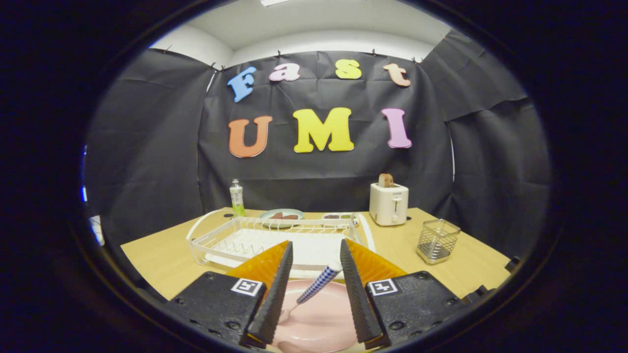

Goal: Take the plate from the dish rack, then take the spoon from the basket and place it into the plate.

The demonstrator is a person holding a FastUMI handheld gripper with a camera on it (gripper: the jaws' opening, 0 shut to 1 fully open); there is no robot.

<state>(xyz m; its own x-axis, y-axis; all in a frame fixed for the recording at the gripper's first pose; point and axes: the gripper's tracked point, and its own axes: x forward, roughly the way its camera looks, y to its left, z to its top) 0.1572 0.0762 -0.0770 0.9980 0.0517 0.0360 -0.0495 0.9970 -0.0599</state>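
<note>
A pink plate (321,326) lies on the wooden table directly under my fingers, in front of the white dish rack (235,240). The spoon (316,287), with a blue-and-white checked handle, rests in the plate between the fingers. Its bowl lies near the left finger and its handle end lies close to the right finger. My gripper (316,242) is open, the fingers standing wide on either side of the spoon. The wire basket (437,240) stands to the right of the rack with nothing showing inside it.
A white toaster (388,203) holding a slice of bread stands behind the basket. Behind the rack are a bottle with green liquid (237,197), a small pale plate (281,214) with brown food, and a small tray (338,215).
</note>
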